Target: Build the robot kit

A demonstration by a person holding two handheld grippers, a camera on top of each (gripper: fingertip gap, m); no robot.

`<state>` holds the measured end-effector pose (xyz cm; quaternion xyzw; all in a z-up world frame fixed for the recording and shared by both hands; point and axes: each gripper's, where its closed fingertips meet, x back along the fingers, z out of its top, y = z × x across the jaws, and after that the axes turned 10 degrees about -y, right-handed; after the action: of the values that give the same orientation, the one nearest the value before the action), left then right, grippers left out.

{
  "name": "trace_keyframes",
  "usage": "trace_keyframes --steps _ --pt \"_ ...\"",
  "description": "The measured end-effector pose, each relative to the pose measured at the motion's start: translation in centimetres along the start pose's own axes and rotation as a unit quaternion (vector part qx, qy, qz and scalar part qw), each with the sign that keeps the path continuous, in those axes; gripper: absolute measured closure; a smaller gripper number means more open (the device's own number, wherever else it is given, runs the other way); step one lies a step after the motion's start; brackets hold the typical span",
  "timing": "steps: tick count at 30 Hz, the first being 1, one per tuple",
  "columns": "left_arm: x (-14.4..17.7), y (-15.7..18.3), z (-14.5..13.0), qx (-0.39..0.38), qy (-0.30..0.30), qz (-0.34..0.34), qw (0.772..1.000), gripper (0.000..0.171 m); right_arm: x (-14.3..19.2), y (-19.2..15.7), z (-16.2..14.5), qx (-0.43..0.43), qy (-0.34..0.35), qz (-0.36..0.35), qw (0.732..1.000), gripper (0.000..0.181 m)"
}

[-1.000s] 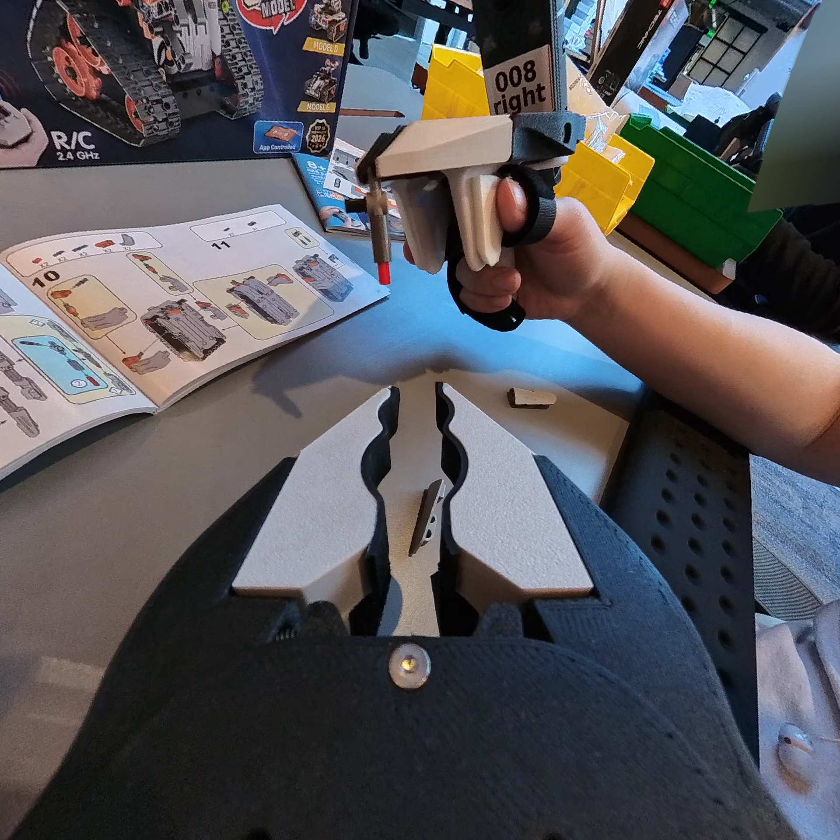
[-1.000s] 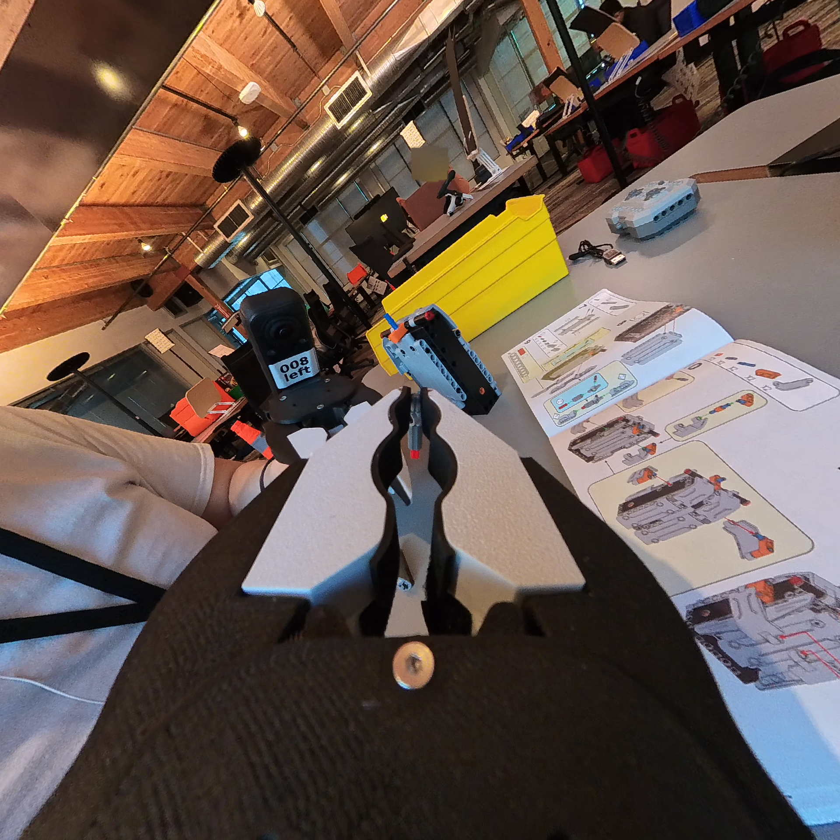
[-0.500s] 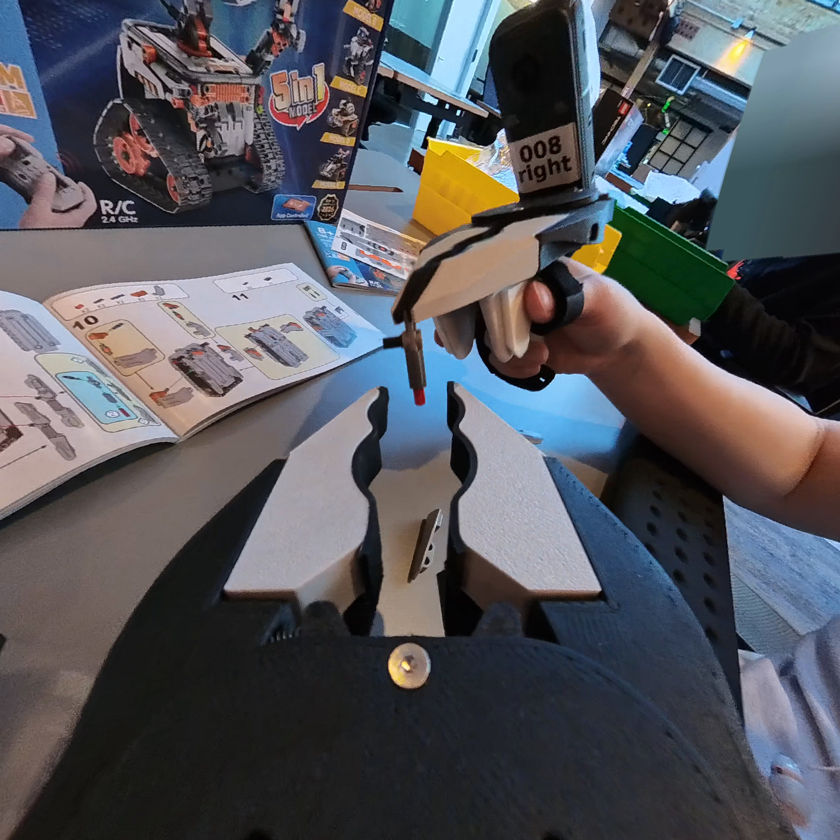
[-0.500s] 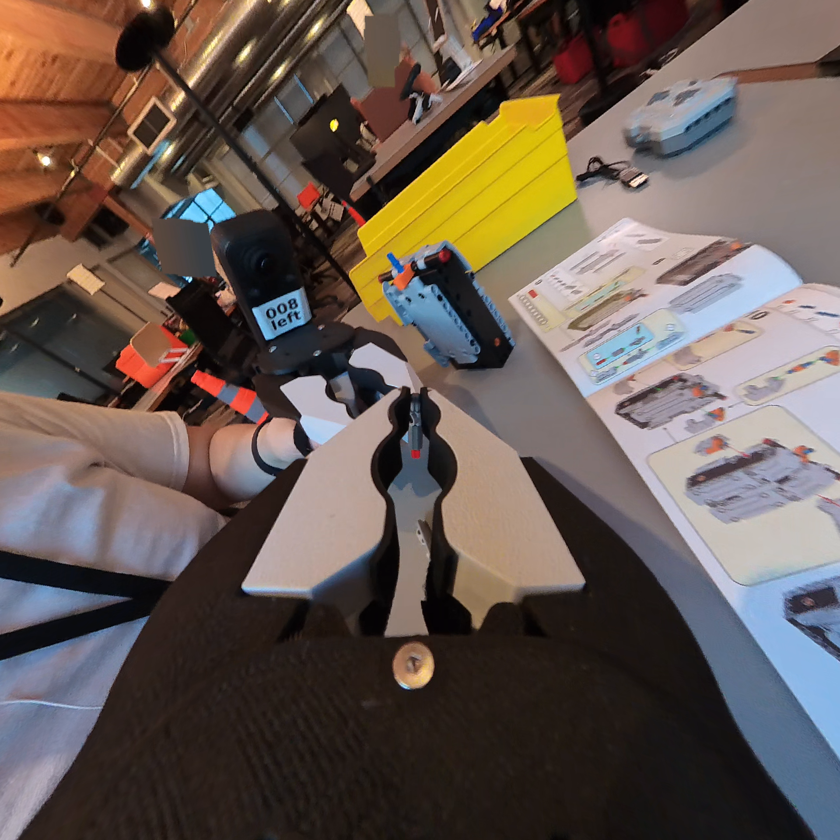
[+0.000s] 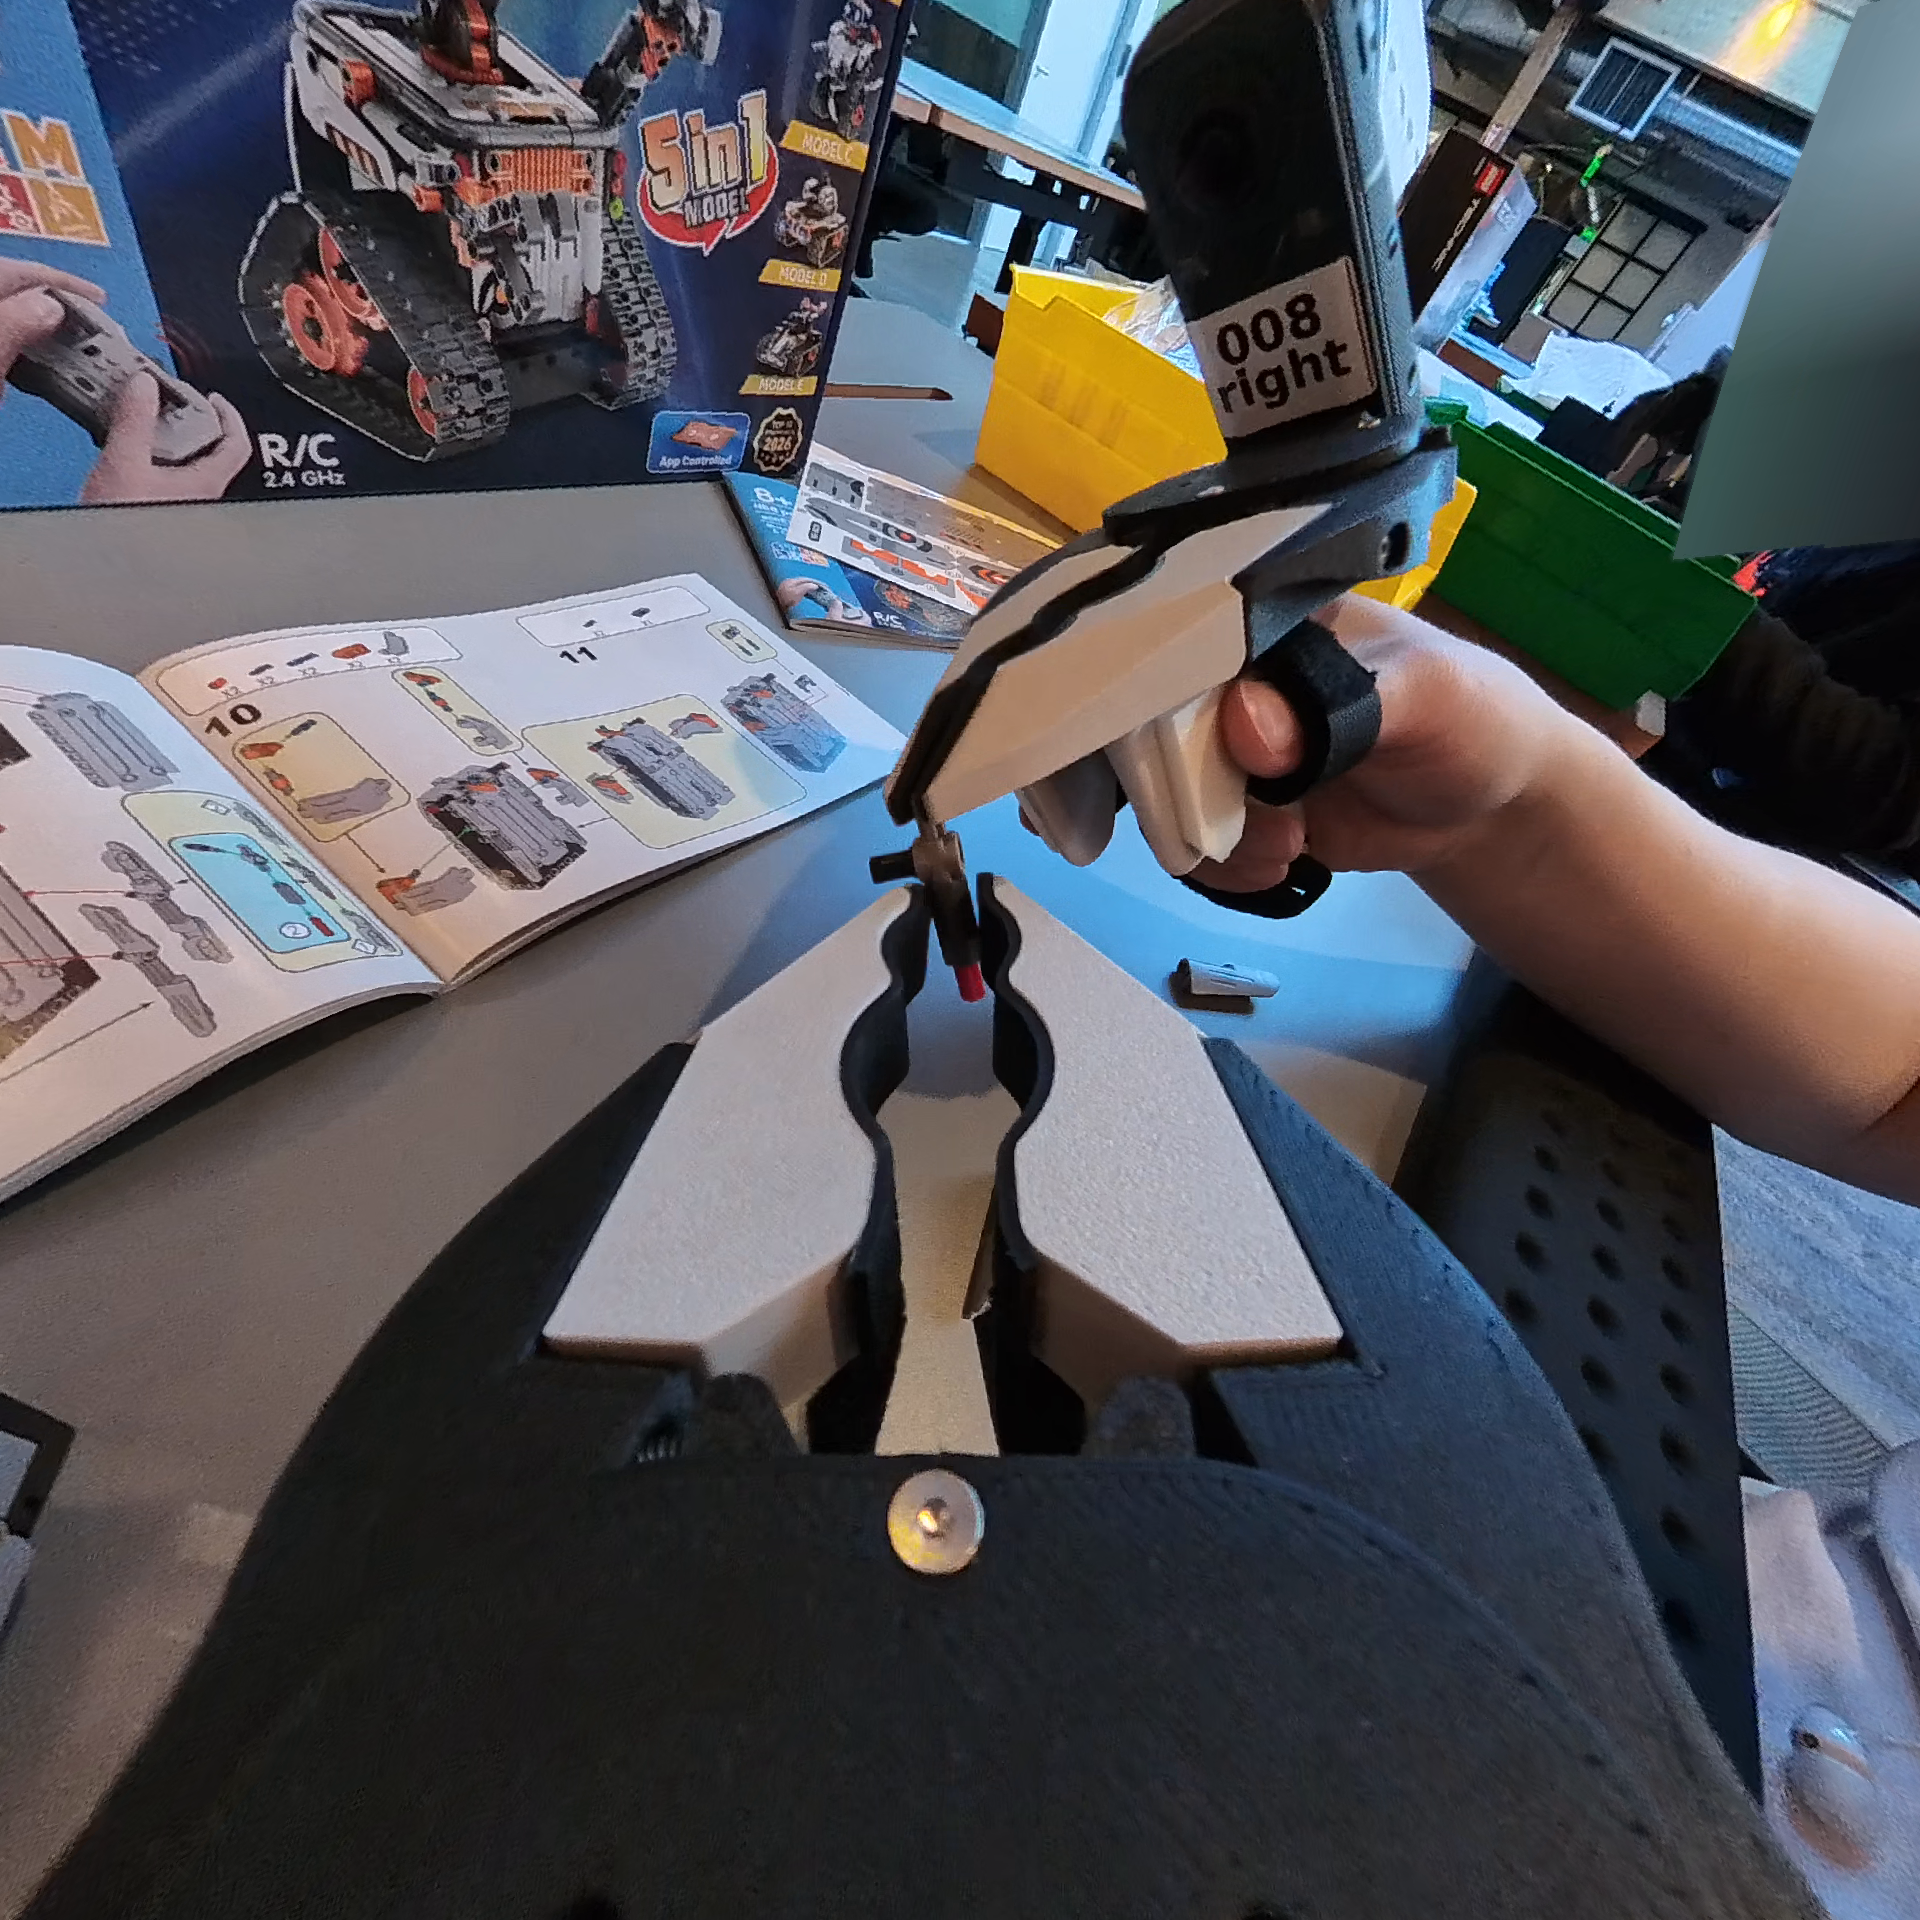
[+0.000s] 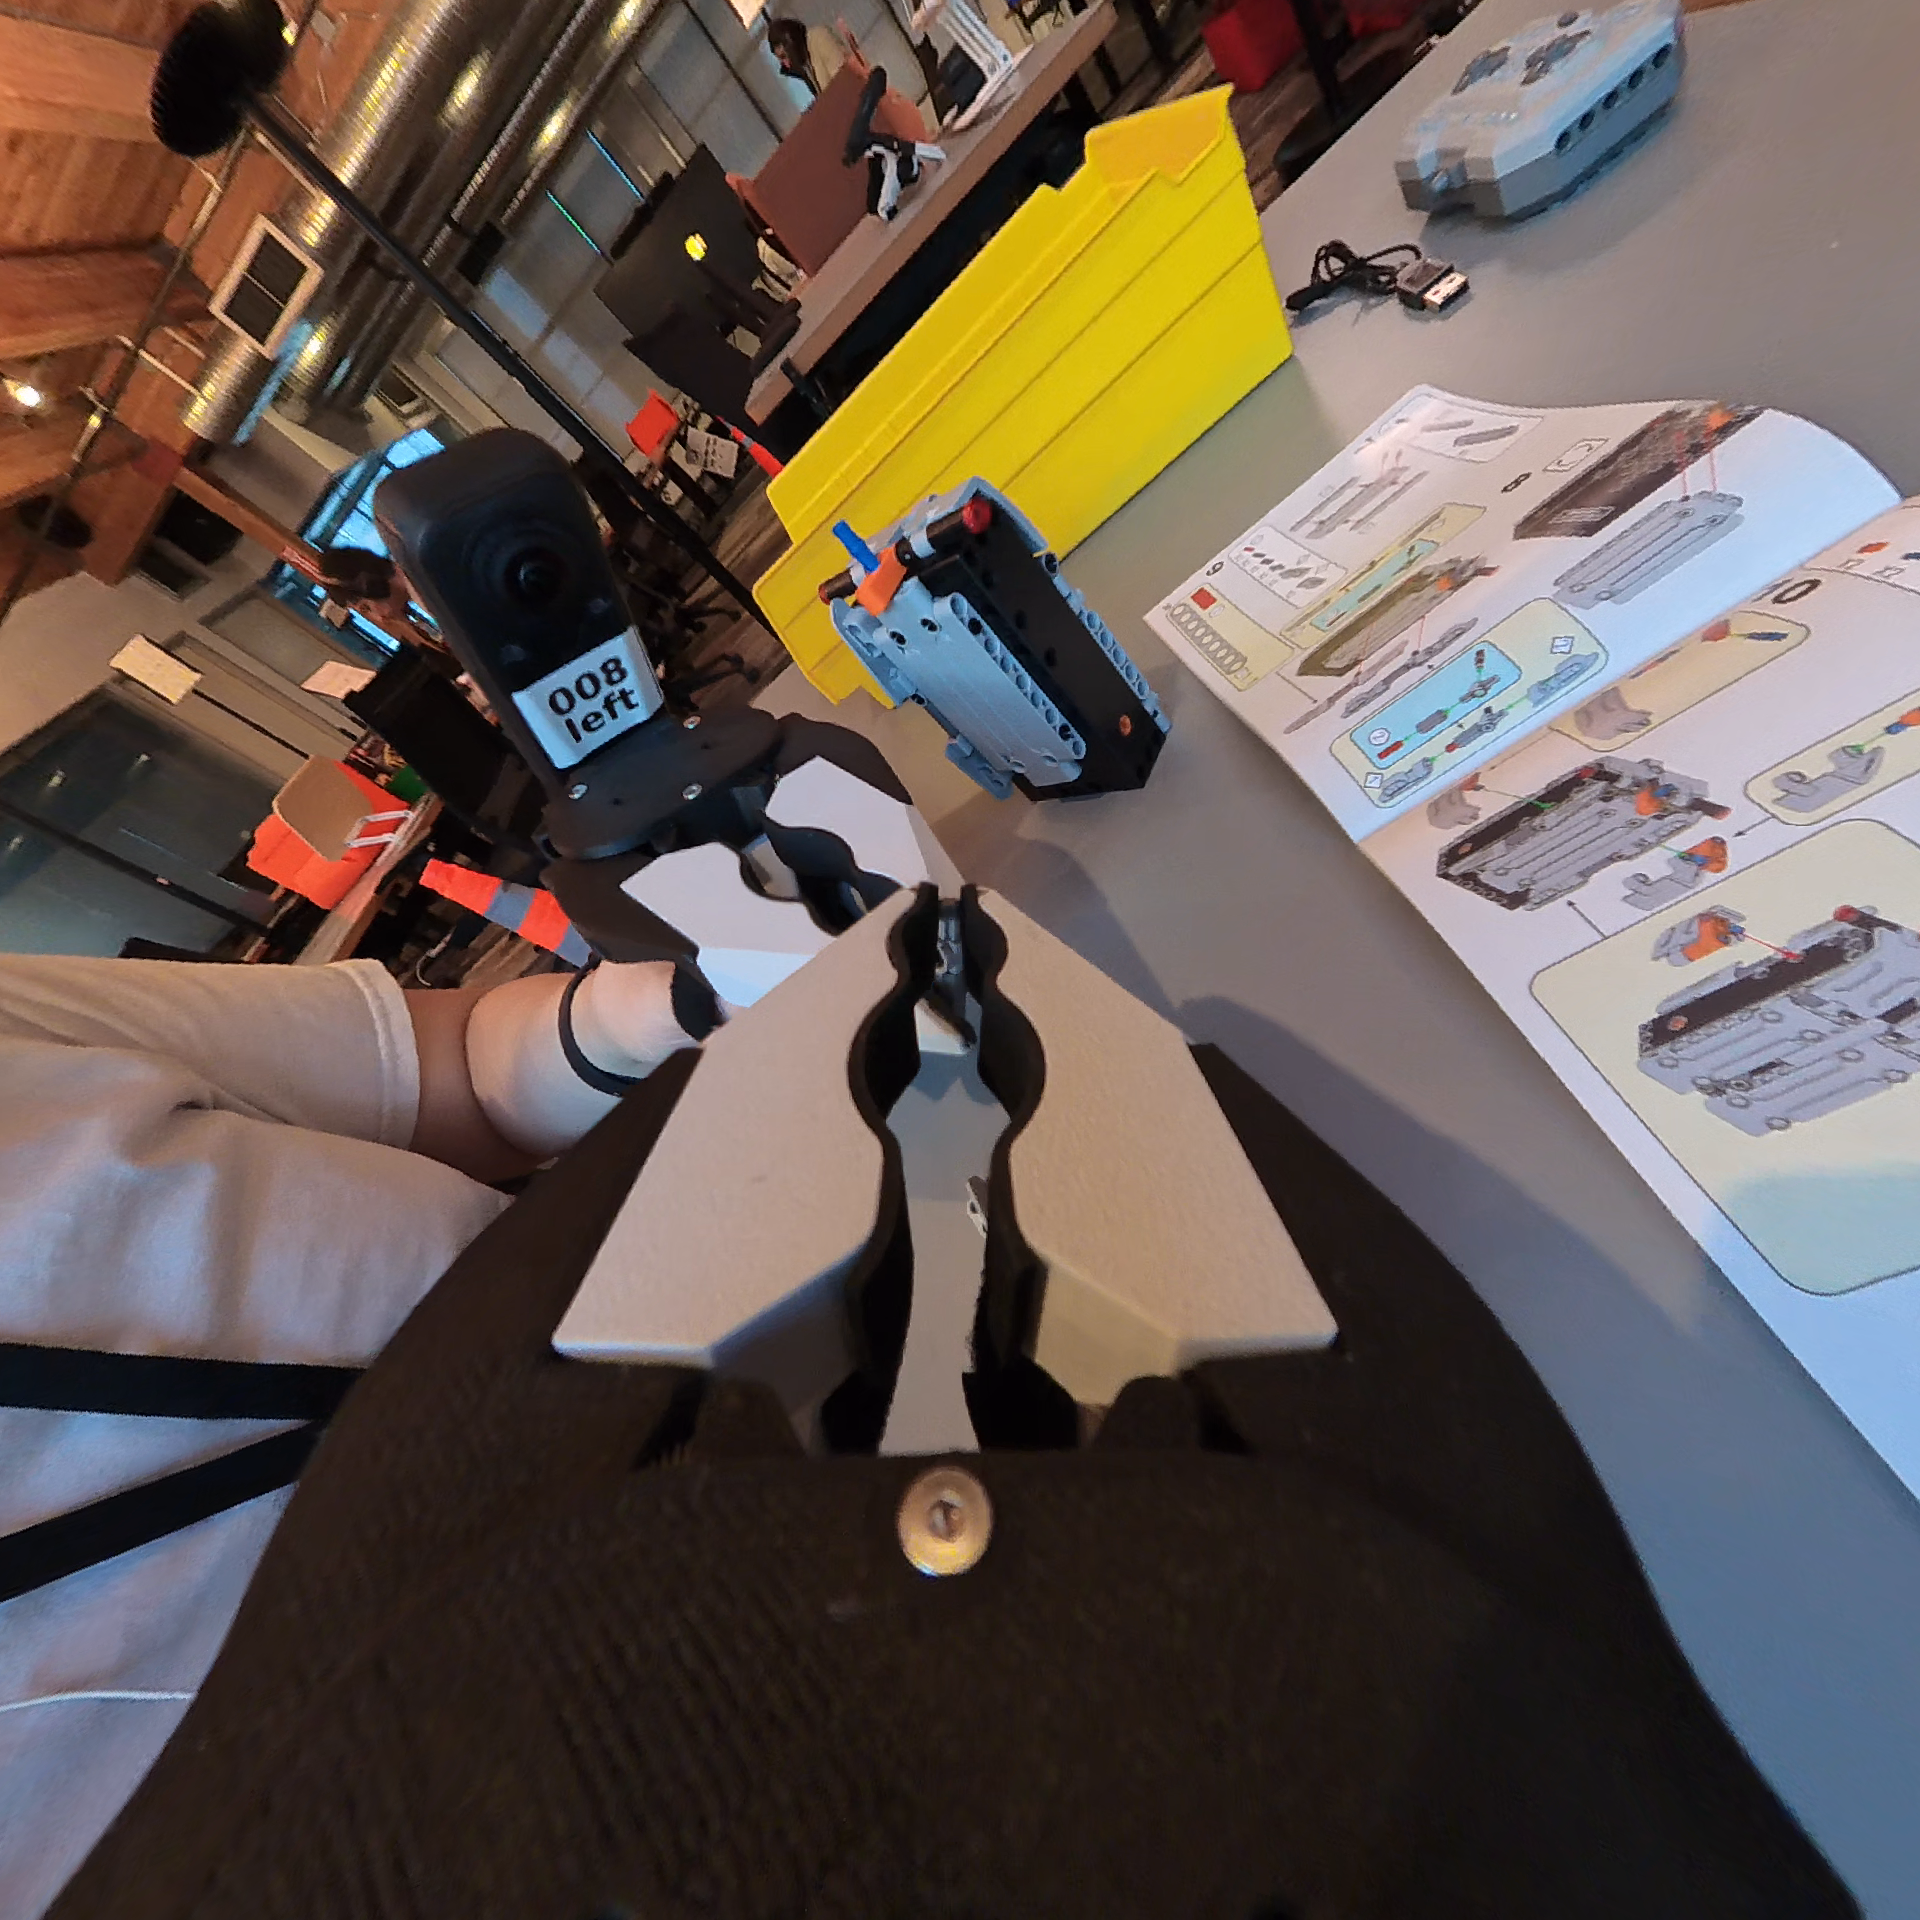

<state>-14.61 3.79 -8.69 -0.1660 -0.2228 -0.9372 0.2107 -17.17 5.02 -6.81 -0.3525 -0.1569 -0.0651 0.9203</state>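
A small grey part [image 5: 940, 857] with a black pin and a red-tipped axle hangs from my right gripper [image 5: 914, 816], which is shut on its top. My left gripper [image 5: 951, 899] has its jaws drawn in on either side of the axle, with the red tip between its fingers. In the right wrist view, my right gripper [image 6: 940, 909] pinches the part [image 6: 951, 945], and the left gripper [image 6: 883, 904] meets it from the far side. Both are held above the grey table [image 5: 260, 1247].
An open instruction booklet [image 5: 416, 779] lies to the left, with a toy box [image 5: 416, 239] behind it. A partly built grey and black block [image 6: 997, 665] stands by a yellow bin [image 6: 1039, 343]. A loose grey piece [image 5: 1226, 979], a green bin [image 5: 1558, 582] and a grey hub [image 6: 1538, 114] are nearby. My left and right fingertips are right by each other.
My right gripper has come down and closer, bringing the part between my left fingers. My left jaws have narrowed around the axle.
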Motion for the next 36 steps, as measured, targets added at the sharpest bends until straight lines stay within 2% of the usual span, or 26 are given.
trace_keyframes --steps 8,10,13,14,16,18,19,23,26,31,34,36 --pt "0.5 0.0 0.5 0.017 0.016 -0.014 1.000 0.167 0.2 -0.7 0.5 0.046 0.014 0.004 0.999 0.179" --pt "0.8 -0.1 0.6 0.014 0.021 -0.006 1.000 0.167 1.0 -1.2 1.1 0.075 0.019 -0.001 0.997 0.169" --pt "1.3 -0.3 1.0 0.017 0.035 -0.002 0.999 0.167 5.1 -2.8 2.9 0.124 0.029 -0.039 0.991 0.164" --pt "1.4 -0.3 1.0 0.020 0.037 -0.002 0.999 0.167 7.2 -3.6 3.6 0.150 0.039 -0.071 0.985 0.164" --pt "1.5 -0.4 1.1 0.027 0.041 -0.003 0.999 0.167 11.6 -3.7 3.9 0.191 0.064 -0.184 0.962 0.163" --pt "1.7 -0.4 1.2 0.032 0.044 -0.004 0.999 0.167 14.9 -3.1 2.5 0.219 0.081 -0.287 0.929 0.162" --pt "1.7 -0.4 1.3 0.033 0.045 -0.006 0.998 0.167 15.5 -2.7 0.9 0.223 0.073 -0.314 0.920 0.162" --pt "1.9 -0.1 1.5 0.026 0.048 -0.005 0.999 0.167 14.7 0.0 -7.7 0.145 -0.022 -0.336 0.930 0.157" --pt "1.9 -0.1 1.7 0.020 0.049 0.000 0.999 0.167 13.3 0.6 -11.7 0.116 -0.059 -0.326 0.936 0.155" --pt "1.9 -0.5 1.5 0.020 0.048 0.010 0.999 0.167 10.8 0.9 -13.4 0.133 -0.103 -0.322 0.931 0.154" --pt "2.0 -0.5 1.3 0.021 0.046 0.011 0.999 0.167 10.8 2.2 -14.6 0.128 -0.152 -0.365 0.910 0.153" --pt "2.1 -0.6 1.4 0.020 0.048 0.014 0.999 0.167 10.7 2.1 -14.6 0.121 -0.145 -0.367 0.911 0.153"
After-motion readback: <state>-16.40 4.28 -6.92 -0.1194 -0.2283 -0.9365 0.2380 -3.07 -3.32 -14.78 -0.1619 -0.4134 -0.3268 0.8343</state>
